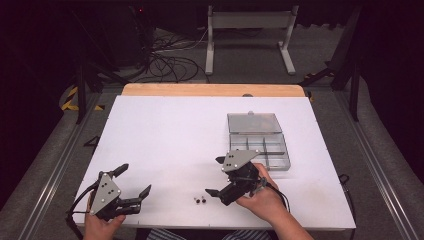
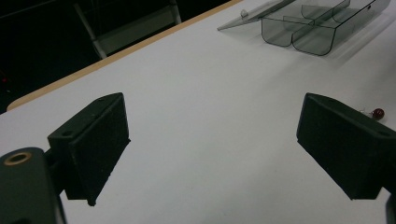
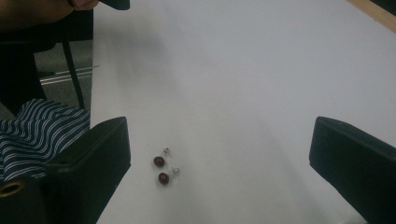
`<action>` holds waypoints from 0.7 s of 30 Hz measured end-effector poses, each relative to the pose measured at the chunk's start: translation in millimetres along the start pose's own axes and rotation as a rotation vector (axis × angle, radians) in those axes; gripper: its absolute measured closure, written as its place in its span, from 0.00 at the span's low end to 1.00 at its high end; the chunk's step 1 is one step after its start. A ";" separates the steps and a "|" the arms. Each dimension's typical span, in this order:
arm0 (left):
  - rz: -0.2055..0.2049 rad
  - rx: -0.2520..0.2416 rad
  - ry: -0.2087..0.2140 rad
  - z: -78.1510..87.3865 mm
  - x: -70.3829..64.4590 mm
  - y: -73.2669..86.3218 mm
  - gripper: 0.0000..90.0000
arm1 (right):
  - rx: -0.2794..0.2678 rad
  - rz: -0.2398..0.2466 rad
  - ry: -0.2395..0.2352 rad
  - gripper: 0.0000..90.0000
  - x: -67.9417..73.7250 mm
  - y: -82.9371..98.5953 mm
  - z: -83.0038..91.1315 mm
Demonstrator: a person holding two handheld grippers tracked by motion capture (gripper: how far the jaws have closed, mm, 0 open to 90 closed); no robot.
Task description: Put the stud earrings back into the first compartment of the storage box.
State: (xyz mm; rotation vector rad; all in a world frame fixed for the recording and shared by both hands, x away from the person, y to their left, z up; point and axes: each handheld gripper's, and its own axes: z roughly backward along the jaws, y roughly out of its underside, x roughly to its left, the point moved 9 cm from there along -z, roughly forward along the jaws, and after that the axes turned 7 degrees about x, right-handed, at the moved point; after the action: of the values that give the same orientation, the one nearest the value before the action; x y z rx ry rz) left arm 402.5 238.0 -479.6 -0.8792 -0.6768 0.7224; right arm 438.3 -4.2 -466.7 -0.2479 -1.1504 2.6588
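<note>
Two small dark red stud earrings [image 1: 200,200] lie side by side near the table's front edge. In the right gripper view these earrings [image 3: 161,170] rest on the white top just inside the left jaw. My right gripper [image 1: 215,176] is open, its jaws wide apart above and right of the studs, touching nothing. My left gripper [image 1: 135,180] stands open at the front left with nothing between its jaws. From the left gripper view [image 2: 212,135] one red stud [image 2: 378,113] peeks out past the right jaw. The right gripper [image 3: 219,144] holds nothing.
A clear plastic compartment box [image 1: 259,149] sits right of centre with its lid [image 1: 254,122] folded open behind it; the box [image 2: 317,28] also appears far off in the left gripper view. Striped clothing [image 3: 37,135] lies at the table's near edge. Stands and cables fill the floor beyond.
</note>
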 end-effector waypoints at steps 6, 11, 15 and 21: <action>-0.002 0.000 0.000 0.1 -0.3 -0.1 0.11 | 0.006 0.002 -0.032 0.07 5.2 -5.6 -12.3; -0.003 0.002 0.000 0.2 -0.4 0.0 0.11 | 0.008 0.002 -0.061 0.09 9.0 -8.7 -19.4; -0.005 0.001 -0.002 0.3 0.1 0.0 0.11 | 0.018 -0.008 -0.088 0.11 11.7 -8.5 -22.5; -0.009 -0.001 -0.003 0.2 -0.2 -0.5 0.11 | 0.078 0.039 -0.029 0.21 13.6 -5.5 -26.8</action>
State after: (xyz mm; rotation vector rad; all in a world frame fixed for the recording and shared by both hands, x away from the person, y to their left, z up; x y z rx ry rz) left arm 402.3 237.8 -479.1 -0.8753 -0.6840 0.7153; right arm 432.6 21.8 -481.7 -0.2210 -1.0579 2.7428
